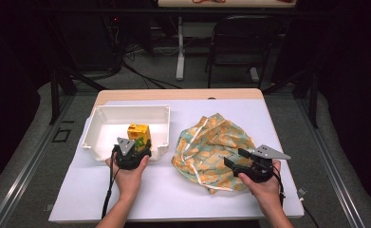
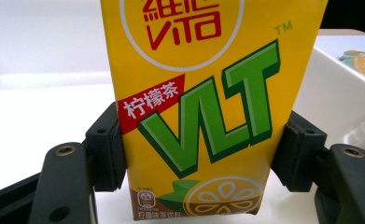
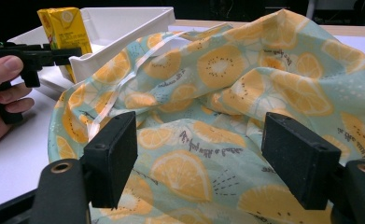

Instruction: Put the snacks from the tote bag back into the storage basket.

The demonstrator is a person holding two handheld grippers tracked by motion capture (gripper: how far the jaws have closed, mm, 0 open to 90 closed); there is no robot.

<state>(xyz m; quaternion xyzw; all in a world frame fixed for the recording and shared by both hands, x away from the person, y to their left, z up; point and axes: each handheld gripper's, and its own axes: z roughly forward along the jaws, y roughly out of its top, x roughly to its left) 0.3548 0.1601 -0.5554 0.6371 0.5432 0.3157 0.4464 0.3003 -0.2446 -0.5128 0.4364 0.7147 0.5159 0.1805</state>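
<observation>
Left claw (image 2: 196, 154) pinching lemon tea carton (image 2: 203, 107), top cropped, right claw (image 3: 201, 161) spread over fruit-print bag (image 3: 227, 107)

Bare forearms and hands, no sleeves in sight, each wrapped round a chunky matte-black gripper body. Atop the left gripper (image 1: 136, 148) and the right gripper (image 1: 238, 158) a flat grey three-cornered plate, with a thin black cable trailing back from each along the wrist. Seen close up: two blocky black jaws with squared, rubbery-looking pads (image 3: 112, 156), set on rounded black arms, each bearing a brass-ringed screw hole.
</observation>
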